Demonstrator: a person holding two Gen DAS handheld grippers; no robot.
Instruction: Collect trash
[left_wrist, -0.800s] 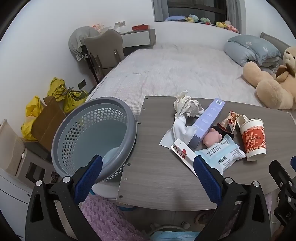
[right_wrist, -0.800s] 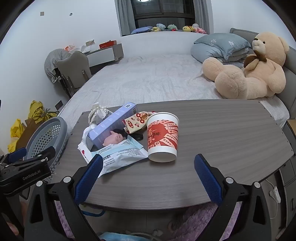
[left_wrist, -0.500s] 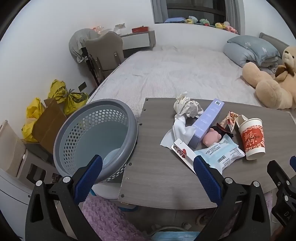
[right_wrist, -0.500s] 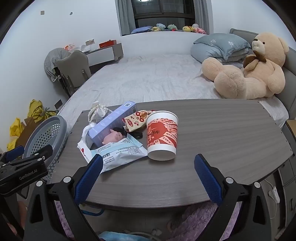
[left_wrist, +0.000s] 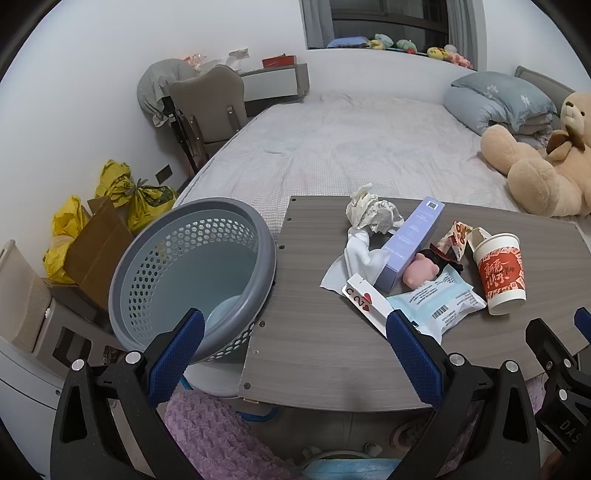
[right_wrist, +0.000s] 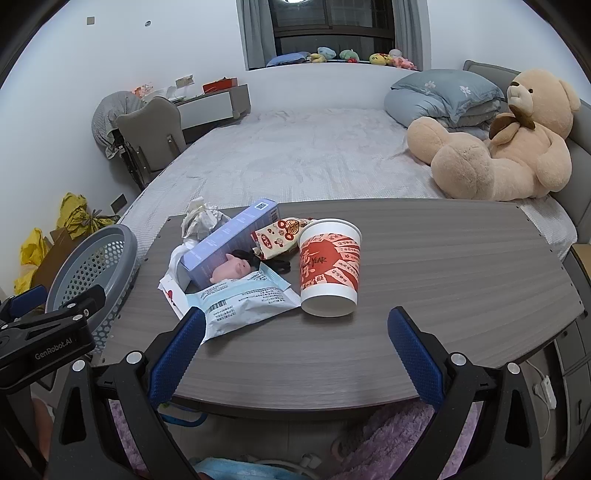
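Note:
A pile of trash lies on the grey wooden table (right_wrist: 443, 266): a red-and-white paper cup (right_wrist: 328, 267) (left_wrist: 500, 271), a pale blue wrapper (right_wrist: 243, 301) (left_wrist: 439, 301), a purple box (right_wrist: 231, 243) (left_wrist: 412, 242), a pink pig toy (right_wrist: 232, 271), a snack packet (right_wrist: 277, 240), crumpled paper (left_wrist: 369, 212) and a playing card (left_wrist: 364, 299). A grey perforated basket (left_wrist: 192, 273) (right_wrist: 94, 266) stands at the table's left end. My left gripper (left_wrist: 291, 328) is open and empty, above the table's near left corner. My right gripper (right_wrist: 295, 328) is open and empty, just in front of the cup.
A bed (right_wrist: 295, 158) with a large teddy bear (right_wrist: 506, 147) and blue pillows lies beyond the table. A chair (left_wrist: 207, 107), yellow bags (left_wrist: 122, 192) and a cardboard box (left_wrist: 96, 247) stand at the left wall. A purple rug (left_wrist: 207, 424) lies below.
Both grippers have moved slightly forward and lower toward the table; the cup and trash pile appear a little closer. Nothing was grasped or moved.

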